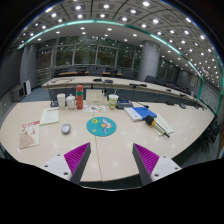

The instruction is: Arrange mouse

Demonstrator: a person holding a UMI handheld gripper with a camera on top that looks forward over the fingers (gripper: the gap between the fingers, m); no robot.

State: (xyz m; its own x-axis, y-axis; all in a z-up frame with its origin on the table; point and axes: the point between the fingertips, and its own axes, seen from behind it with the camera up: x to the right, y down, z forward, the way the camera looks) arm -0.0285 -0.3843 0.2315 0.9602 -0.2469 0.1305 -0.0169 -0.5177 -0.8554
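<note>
Gripper (111,158): held above the near part of the table, fingers spread wide apart, nothing between them.
Pads (76,155): magenta, one on each finger's inner face, both bare.
Table (120,150): pale, wide, bare surface just ahead of the fingers.
Round mat (101,126): teal disc with a coloured motif, beyond the fingertips, roughly in line with the gap.
Mouse (66,128): small, grey-white, lying on the table left of the round mat, well apart from both fingers.
Orange cup (80,101): upright, further back, among other containers.
Papers (30,132): flat, far left of the table.
Blue items (146,114): right of the round mat, details too small to tell.
Room: large hall, rows of ceiling lights, desks behind.
</note>
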